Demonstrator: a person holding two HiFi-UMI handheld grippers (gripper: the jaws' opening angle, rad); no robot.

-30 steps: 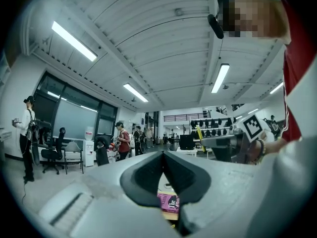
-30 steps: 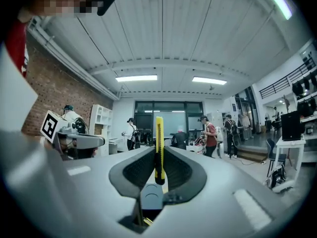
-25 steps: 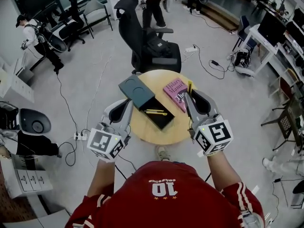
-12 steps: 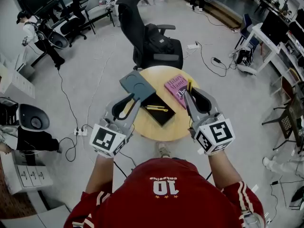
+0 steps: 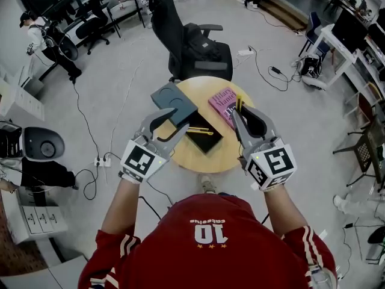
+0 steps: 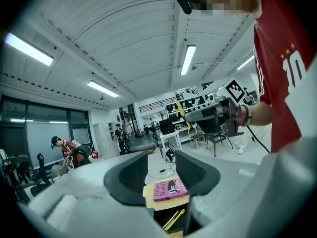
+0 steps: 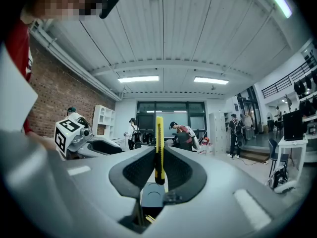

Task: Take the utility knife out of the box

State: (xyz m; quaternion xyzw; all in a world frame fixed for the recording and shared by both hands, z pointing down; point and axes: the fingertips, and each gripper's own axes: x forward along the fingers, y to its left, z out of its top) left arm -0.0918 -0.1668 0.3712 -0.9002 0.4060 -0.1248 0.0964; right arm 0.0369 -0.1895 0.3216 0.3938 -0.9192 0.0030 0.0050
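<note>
Right gripper pinches the yellow utility knife upright, out of the box, over the table's right edge. Left gripper jaws spread, just been opening, nothing between them, at the box's left rim. Lid far-left, book far-right, bare wood near.

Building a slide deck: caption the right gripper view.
Right gripper clamps a yellow utility knife upright between its jaws.

The round surface looks like pale, smooth wood. At its far-left edge, the box and lid are dark and matt. The book has a pink paper cover. The utility knife is yellow plastic. The left tongs and right tongs are matt grey plastic with black textured pads.
</note>
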